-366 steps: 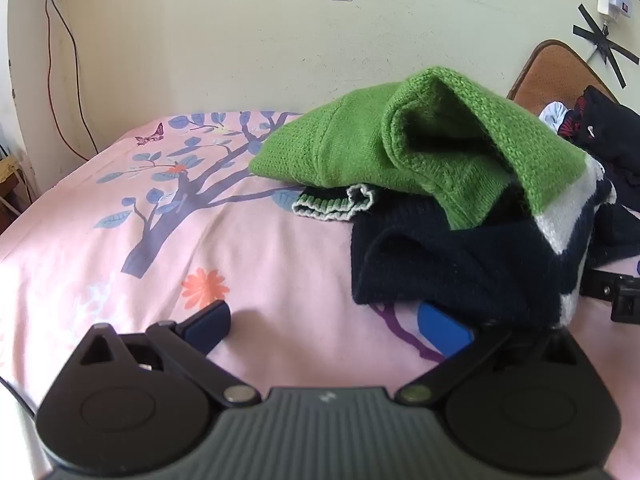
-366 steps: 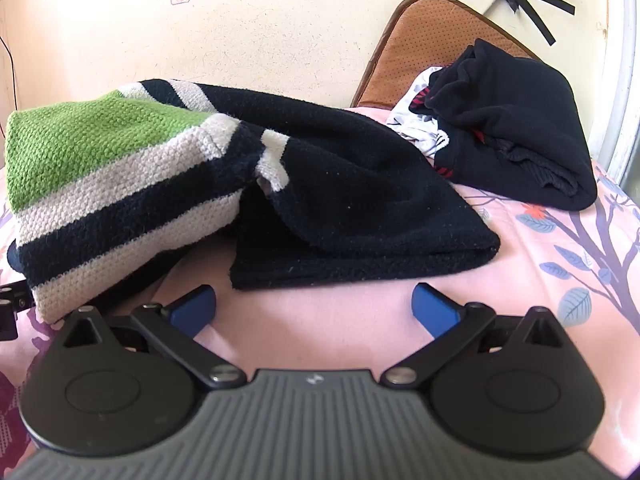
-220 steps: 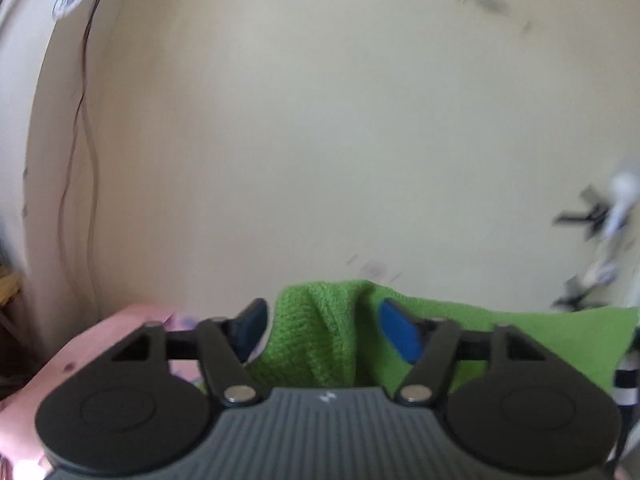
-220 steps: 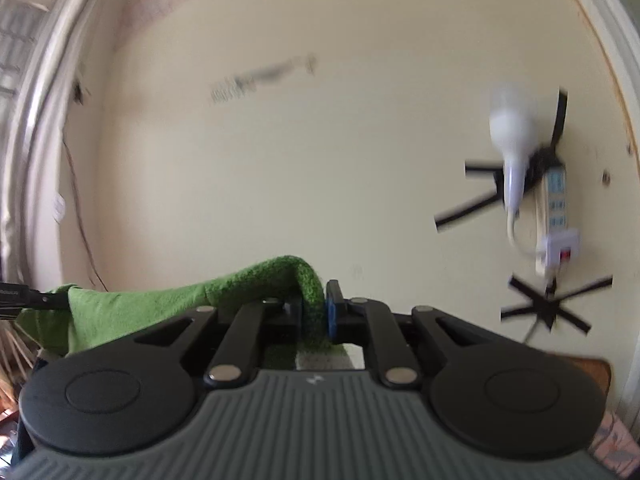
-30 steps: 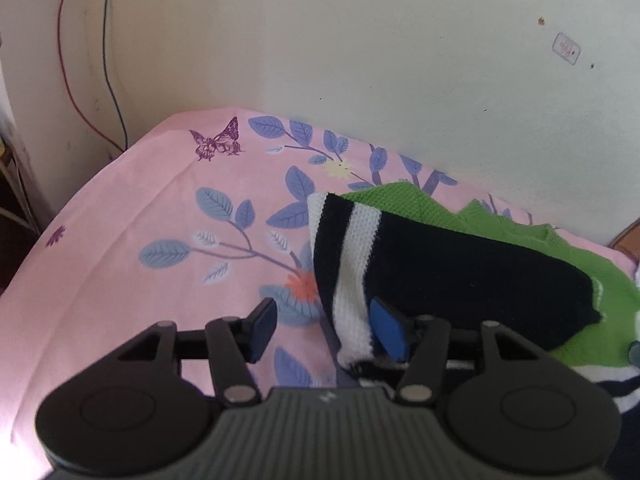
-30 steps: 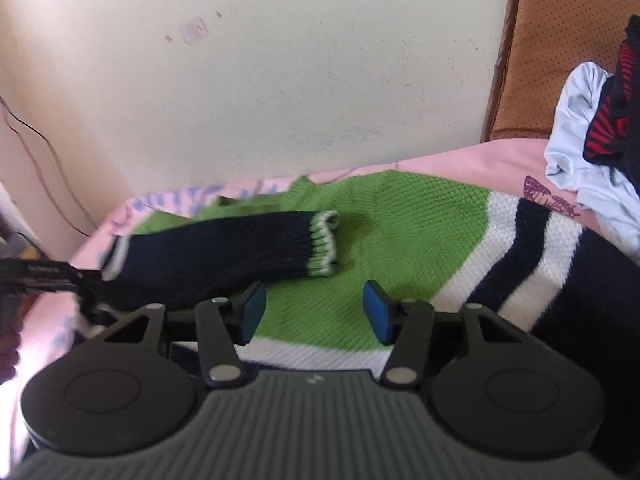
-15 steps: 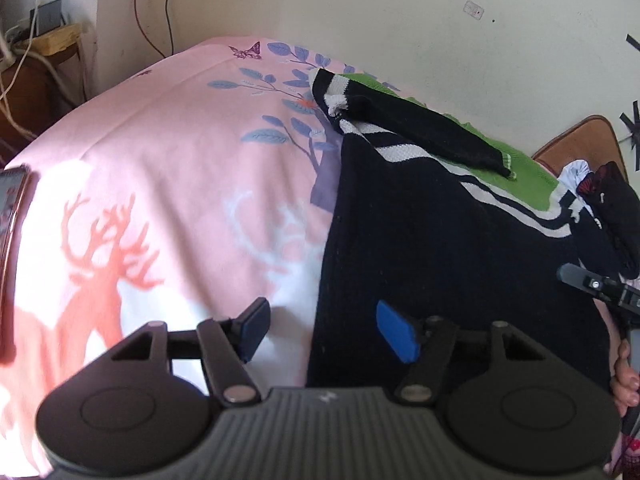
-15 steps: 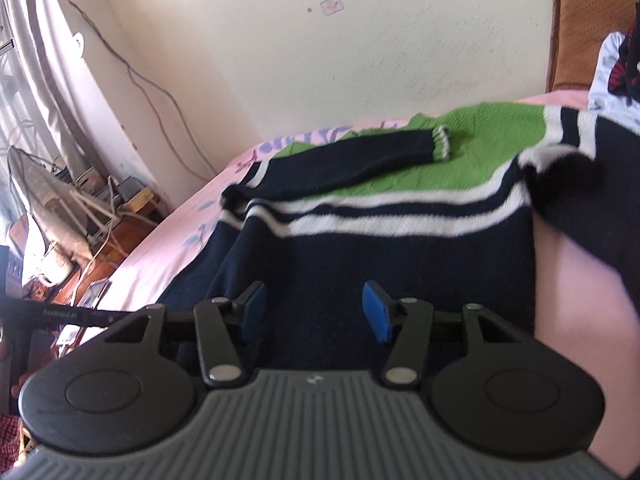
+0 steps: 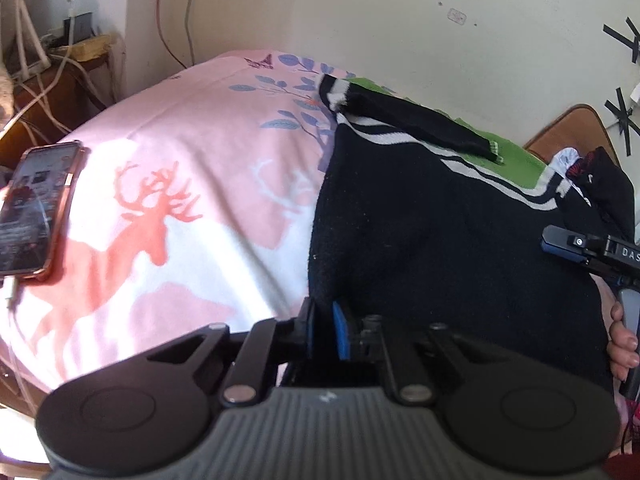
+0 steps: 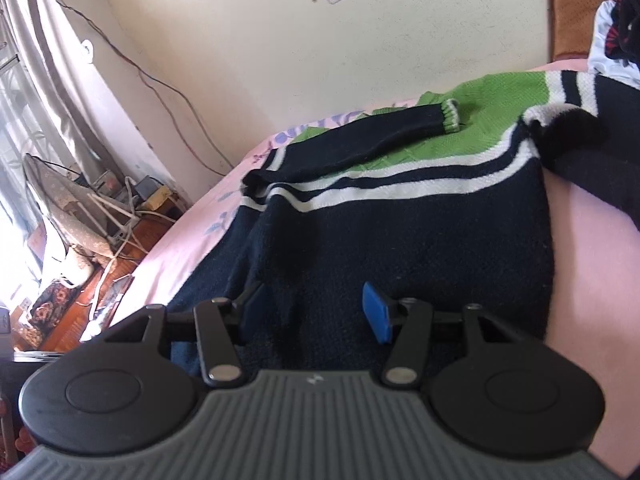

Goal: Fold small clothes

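A knit sweater [image 9: 420, 216], navy with white stripes and a green top, lies spread flat on the pink bed [image 9: 168, 136]. One navy sleeve [image 9: 404, 116] is folded across the green part. My left gripper [image 9: 323, 330] is shut on the sweater's near left hem corner. My right gripper [image 10: 314, 314] is open, low over the navy hem of the sweater [image 10: 400, 232], with nothing between its fingers. The folded sleeve [image 10: 360, 136] shows in the right wrist view too. The right gripper [image 9: 584, 248] also shows at the right edge of the left wrist view.
A phone [image 9: 34, 208] lies on the bed's left edge. A pile of dark clothes [image 9: 600, 184] sits at the far right by a brown headboard [image 9: 568, 132]. Cables and a wooden shelf [image 9: 64, 52] stand left of the bed. An ironing board [image 10: 68, 212] stands beside it.
My left gripper has closed on the sweater's hem corner; it was open half a second ago. My right gripper has come lower over the hem and stays open.
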### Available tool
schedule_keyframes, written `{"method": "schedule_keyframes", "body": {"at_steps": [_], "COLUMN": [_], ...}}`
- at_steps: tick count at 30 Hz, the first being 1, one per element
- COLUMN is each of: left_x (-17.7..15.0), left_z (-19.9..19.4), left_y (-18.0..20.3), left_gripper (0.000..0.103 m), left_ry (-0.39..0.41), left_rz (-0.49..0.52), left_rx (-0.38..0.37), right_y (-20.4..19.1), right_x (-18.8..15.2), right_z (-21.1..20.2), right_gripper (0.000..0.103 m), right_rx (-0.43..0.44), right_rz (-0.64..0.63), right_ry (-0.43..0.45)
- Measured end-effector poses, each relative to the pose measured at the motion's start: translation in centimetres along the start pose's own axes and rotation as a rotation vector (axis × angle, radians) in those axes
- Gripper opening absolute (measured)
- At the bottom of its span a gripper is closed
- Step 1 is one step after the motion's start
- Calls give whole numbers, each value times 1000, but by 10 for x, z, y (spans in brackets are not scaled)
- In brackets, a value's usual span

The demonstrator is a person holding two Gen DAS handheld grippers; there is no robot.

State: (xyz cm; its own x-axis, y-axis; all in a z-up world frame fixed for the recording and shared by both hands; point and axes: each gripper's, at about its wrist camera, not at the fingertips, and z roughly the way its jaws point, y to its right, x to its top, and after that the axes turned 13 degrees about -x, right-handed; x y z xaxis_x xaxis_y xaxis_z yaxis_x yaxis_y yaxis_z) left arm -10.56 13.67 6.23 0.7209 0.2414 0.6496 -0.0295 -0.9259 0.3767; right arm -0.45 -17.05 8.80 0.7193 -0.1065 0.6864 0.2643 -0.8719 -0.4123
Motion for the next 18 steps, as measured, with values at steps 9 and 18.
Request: {"method": "schedule_keyframes", "body": {"at_steps": [9, 18], "left_x": [-18, 32], "left_z": [-30, -44], "left_y": [-25, -19], "left_gripper": [13, 21], "left_ry": [-10, 156], "left_rz": [-87, -52], "left_rx": [35, -9], "right_y": [-65, -27], "right_x": [-20, -13], "right_z": [35, -26], "right_gripper": [57, 58], "right_rx": [151, 58], "right_rz": [-200, -159], "right_ry": [-152, -22]}}
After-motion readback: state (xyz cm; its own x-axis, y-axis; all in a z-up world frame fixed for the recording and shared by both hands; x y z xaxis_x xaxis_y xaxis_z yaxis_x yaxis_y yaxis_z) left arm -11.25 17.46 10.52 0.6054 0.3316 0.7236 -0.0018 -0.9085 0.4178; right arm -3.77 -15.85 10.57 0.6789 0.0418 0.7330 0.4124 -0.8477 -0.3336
